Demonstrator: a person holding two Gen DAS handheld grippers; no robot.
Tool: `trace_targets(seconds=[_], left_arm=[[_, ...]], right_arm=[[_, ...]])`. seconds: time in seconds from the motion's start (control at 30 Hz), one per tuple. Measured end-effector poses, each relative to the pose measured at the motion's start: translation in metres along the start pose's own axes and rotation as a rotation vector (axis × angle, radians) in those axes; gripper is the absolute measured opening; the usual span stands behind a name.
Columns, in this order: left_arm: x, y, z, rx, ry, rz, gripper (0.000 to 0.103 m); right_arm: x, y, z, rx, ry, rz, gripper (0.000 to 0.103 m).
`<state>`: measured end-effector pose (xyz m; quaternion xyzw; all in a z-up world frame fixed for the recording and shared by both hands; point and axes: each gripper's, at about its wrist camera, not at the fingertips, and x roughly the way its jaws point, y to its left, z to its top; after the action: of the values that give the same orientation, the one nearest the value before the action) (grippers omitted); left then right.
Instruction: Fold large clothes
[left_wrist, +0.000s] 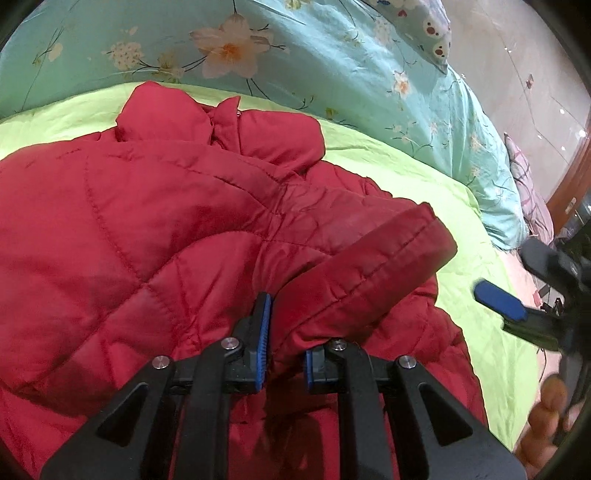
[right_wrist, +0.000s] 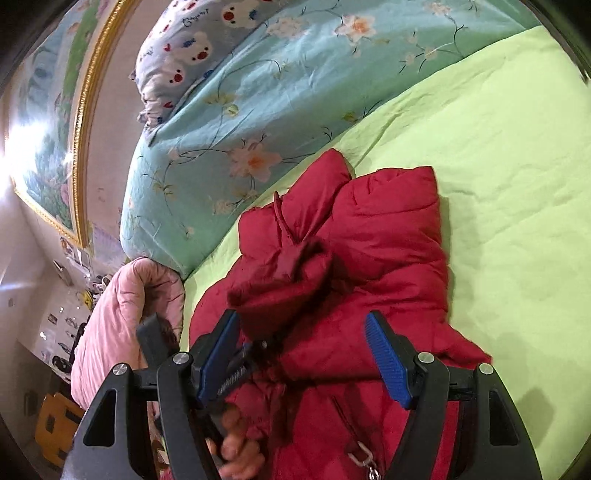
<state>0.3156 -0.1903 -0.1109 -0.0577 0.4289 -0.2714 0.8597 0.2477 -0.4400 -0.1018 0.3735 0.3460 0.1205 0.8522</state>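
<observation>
A red quilted jacket (left_wrist: 147, 229) lies on the lime-green bed sheet (left_wrist: 388, 162). My left gripper (left_wrist: 286, 332) is shut on the jacket's sleeve cuff (left_wrist: 388, 258), which folds over the jacket body. In the right wrist view the jacket (right_wrist: 369, 258) lies ahead with its collar at the far end. My right gripper (right_wrist: 303, 350) is open and empty above the jacket. The right gripper also shows in the left wrist view (left_wrist: 517, 295), off to the right of the jacket.
A light-blue floral quilt (right_wrist: 258, 103) lies bunched along the far side of the bed, with a bear-print pillow (right_wrist: 184, 55) on it. A pink quilt (right_wrist: 122, 325) sits at the bed's left end. A framed picture (right_wrist: 51, 129) hangs on the wall.
</observation>
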Motion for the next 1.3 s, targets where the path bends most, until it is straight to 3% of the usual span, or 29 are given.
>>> trace_targets(seconds=[0.23, 0.33, 0.37, 0.4, 0.43, 0.47, 0.5, 0.63, 0.87, 0.93, 1.07, 1.1, 1.17, 1.3], left_arm=[[0.002, -0.004, -0.003, 0.039, 0.008, 0.029, 0.013], [0.004, -0.009, -0.005, 0.071, 0.023, 0.055, 0.017], [0.003, -0.010, -0.005, 0.077, 0.034, 0.050, 0.026], [0.002, -0.010, -0.005, 0.077, 0.043, 0.039, 0.034], [-0.001, -0.010, -0.006, 0.076, 0.051, 0.015, 0.051], [-0.007, -0.010, -0.008, 0.077, 0.050, -0.015, 0.063], [-0.013, -0.011, -0.009, 0.082, 0.045, -0.032, 0.066], [-0.036, -0.007, -0.018, 0.103, 0.027, -0.049, 0.072], [-0.080, 0.046, -0.007, -0.009, -0.036, -0.045, 0.072], [-0.095, 0.062, 0.002, -0.026, -0.078, 0.009, 0.072], [-0.102, 0.092, 0.020, -0.075, -0.112, 0.108, 0.072], [-0.098, 0.100, 0.024, -0.087, -0.103, 0.142, 0.072], [-0.090, 0.114, 0.031, -0.109, -0.087, 0.186, 0.072], [-0.081, 0.130, 0.038, -0.125, -0.072, 0.186, 0.072]], right_arm=[[0.062, -0.003, 0.006, 0.085, 0.123, 0.057, 0.073], [0.085, -0.005, 0.009, 0.143, 0.139, 0.101, 0.072], [0.089, -0.005, 0.009, 0.139, 0.140, 0.087, 0.069], [0.093, -0.003, 0.010, 0.126, 0.144, 0.060, 0.056], [0.097, -0.002, 0.012, 0.118, 0.155, 0.032, 0.037], [0.100, -0.003, 0.013, 0.119, 0.163, 0.022, 0.026], [0.102, -0.004, 0.013, 0.122, 0.172, 0.017, 0.014], [0.096, -0.008, 0.015, 0.082, 0.151, -0.019, 0.009], [0.068, -0.006, 0.029, -0.031, 0.086, -0.124, 0.008], [0.062, -0.010, 0.031, -0.067, 0.064, -0.190, 0.008], [0.075, -0.026, 0.030, -0.043, 0.102, -0.220, 0.010], [0.078, -0.027, 0.029, -0.040, 0.112, -0.219, 0.017], [0.076, -0.023, 0.029, -0.037, 0.119, -0.239, 0.021], [0.046, -0.001, 0.034, -0.118, 0.042, -0.326, 0.038]])
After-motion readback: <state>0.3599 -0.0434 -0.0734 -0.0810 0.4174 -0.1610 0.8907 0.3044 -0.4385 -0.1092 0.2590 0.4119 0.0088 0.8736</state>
